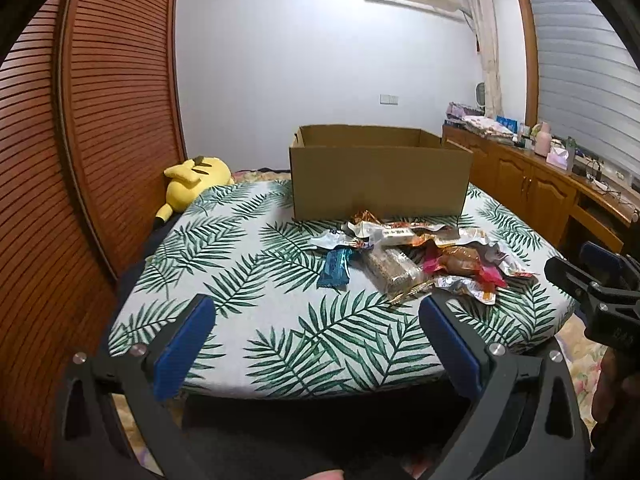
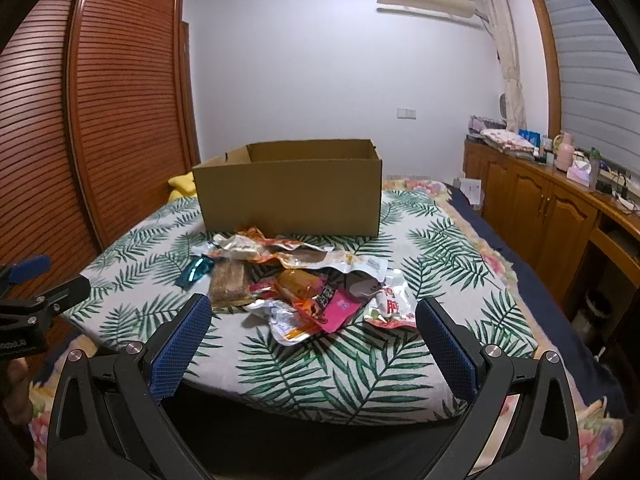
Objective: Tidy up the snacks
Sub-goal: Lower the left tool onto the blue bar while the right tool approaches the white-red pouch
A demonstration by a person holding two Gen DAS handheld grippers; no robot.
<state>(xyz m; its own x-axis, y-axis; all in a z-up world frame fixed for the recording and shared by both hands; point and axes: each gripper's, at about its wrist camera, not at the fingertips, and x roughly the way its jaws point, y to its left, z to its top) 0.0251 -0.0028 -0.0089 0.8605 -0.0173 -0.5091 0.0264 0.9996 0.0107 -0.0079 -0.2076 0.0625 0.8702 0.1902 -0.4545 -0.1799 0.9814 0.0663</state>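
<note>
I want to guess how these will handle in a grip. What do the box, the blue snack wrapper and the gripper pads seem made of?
Cardboard box: plain brown corrugated card by the look, matte, with folded edges.
Blue wrapper: likely thin plastic or foil film; it glints and crinkles.
Right gripper pads: blue, finely textured, probably rubber or a similar grippy plastic.

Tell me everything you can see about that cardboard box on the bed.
The cardboard box is plain brown corrugated card, rectangular and wider than tall, with no print visible. Its top is open, showing bare inner walls; what lies inside is hidden. It stands upright on the leaf-patterned cover, toward the far end. The pile of snack packets lies in front of it, the nearest wrappers reaching its base. Neither gripper touches it.
</note>
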